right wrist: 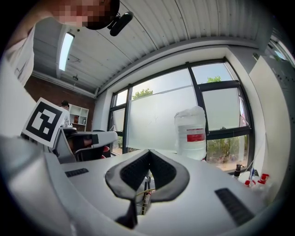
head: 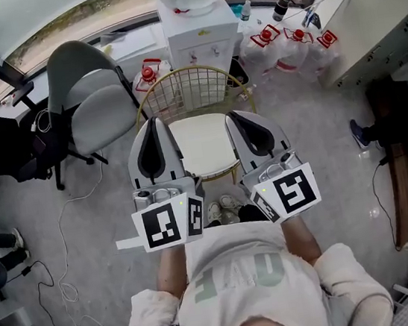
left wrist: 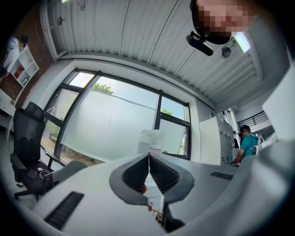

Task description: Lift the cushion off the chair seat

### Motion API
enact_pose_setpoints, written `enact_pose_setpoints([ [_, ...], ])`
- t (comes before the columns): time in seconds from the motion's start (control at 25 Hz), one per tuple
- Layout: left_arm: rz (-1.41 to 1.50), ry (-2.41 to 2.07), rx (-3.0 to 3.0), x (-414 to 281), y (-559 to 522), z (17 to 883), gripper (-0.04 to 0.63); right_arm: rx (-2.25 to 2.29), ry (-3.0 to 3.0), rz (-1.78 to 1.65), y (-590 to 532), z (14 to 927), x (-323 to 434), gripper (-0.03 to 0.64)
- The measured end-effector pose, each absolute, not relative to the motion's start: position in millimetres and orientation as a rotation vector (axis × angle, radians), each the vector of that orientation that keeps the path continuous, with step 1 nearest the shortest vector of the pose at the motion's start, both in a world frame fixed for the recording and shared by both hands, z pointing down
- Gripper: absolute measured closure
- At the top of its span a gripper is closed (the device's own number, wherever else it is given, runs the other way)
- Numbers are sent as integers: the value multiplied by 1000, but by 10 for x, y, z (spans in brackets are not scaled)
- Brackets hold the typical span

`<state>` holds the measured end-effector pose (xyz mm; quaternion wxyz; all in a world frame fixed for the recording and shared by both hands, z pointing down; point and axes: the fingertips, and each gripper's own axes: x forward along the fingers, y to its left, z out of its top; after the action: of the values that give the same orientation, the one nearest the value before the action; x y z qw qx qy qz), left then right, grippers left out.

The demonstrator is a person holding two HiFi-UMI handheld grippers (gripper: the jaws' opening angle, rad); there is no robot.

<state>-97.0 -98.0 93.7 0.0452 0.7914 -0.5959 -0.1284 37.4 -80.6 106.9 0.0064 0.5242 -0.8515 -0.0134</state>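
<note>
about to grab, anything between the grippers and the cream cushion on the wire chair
Nothing visible: the cream square cushion lies bare on the gold wire chair, left gripper and right gripper either side of it.

Cream cushion (head: 203, 145), gold wire chair (head: 190, 89) (grey floor (head: 105, 210)).

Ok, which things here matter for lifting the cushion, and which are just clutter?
For the job:
- cushion, on the seat
- gold wire chair
- left gripper, shut, empty
- right gripper, shut, empty

Lying about:
- water dispenser
- grey office chair
- red-capped jugs
- floor cable
</note>
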Motion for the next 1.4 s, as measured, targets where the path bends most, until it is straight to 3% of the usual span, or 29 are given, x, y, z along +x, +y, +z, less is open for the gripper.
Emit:
enact_pose_setpoints([
  [0.84, -308, -1590, 2493, -148, -1250, 1110, 578, 1760, -2694, -41, -1092, 966, 973, 601],
  [1.16, -373, -1516, 2366, -180, -1486, 1742, 575, 1683, -2709, 86, -1322, 1598, 965, 601],
  [1.4, -505, -1508, 2257, -497, -1598, 2605, 445, 1531, -2729, 113, -1564, 2602, 764, 601],
])
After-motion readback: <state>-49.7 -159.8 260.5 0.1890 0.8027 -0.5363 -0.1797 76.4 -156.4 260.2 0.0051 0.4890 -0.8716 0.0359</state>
